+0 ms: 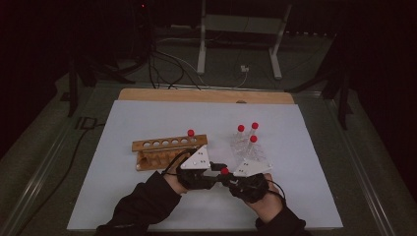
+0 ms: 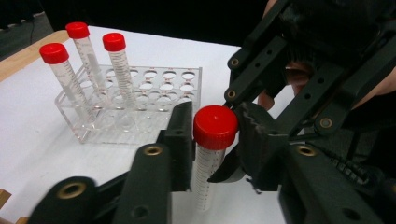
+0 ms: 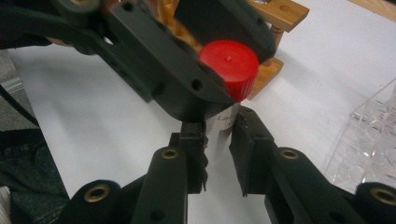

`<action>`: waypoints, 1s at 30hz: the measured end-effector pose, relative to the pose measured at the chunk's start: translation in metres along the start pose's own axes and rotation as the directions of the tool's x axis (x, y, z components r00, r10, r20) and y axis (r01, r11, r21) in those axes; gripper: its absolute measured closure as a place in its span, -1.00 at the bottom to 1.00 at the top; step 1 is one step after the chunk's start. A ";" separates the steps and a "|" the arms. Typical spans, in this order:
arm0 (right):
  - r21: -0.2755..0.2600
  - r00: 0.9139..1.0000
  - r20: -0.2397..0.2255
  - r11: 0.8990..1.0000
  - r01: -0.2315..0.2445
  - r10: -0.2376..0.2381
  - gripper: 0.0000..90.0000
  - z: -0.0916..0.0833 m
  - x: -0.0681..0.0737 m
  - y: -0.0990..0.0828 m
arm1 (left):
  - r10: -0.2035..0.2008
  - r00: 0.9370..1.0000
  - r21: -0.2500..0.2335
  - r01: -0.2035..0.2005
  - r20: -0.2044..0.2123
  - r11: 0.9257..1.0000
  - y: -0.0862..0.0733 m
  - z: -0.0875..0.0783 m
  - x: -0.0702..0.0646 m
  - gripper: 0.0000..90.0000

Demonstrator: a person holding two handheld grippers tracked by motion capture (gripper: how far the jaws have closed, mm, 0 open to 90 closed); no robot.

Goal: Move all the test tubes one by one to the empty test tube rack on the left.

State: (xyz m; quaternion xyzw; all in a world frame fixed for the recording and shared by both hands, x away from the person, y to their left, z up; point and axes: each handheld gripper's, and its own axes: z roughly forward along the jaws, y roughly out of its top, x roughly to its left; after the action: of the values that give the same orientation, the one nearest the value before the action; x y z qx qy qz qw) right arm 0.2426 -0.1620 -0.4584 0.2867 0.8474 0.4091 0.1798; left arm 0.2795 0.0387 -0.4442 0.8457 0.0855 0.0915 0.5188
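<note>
A clear tube with a red cap (image 2: 215,127) stands upright just above the white sheet between both grippers. My left gripper (image 2: 215,140) is shut on it right at and under the cap. My right gripper (image 3: 217,142) is shut on the tube's clear body (image 3: 219,123) lower down, below the red cap (image 3: 231,65). In the high view the two grippers meet at the cap (image 1: 224,171) near the sheet's front, left gripper (image 1: 216,170) on the left, right gripper (image 1: 230,177) on the right.
A wooden rack (image 1: 169,143) with one red-capped tube (image 1: 190,132) lies behind the left hand. A clear plastic rack (image 2: 93,133) holds three red-capped tubes (image 2: 114,41) behind the right hand (image 1: 248,147). The white sheet (image 1: 147,206) covers the table.
</note>
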 end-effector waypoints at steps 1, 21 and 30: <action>0.001 1.000 0.000 1.000 0.001 -0.001 0.66 0.000 0.000 0.000 | 0.000 1.000 -0.001 0.000 0.003 1.000 0.000 0.000 0.001 0.54; -0.017 1.000 -0.001 1.000 -0.006 0.006 0.55 -0.002 -0.001 -0.001 | 0.010 1.000 0.012 -0.010 0.010 1.000 0.007 -0.005 0.004 0.60; -0.039 1.000 0.021 0.999 -0.018 0.018 0.30 -0.008 -0.004 -0.001 | 0.010 1.000 -0.001 -0.010 -0.016 1.000 0.012 -0.018 0.008 0.60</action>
State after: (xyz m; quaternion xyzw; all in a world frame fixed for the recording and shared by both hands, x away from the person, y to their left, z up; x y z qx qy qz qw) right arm 0.2409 -0.1697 -0.4539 0.2952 0.8348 0.4237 0.1908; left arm 0.2837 0.0512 -0.4247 0.8450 0.0852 0.1009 0.5182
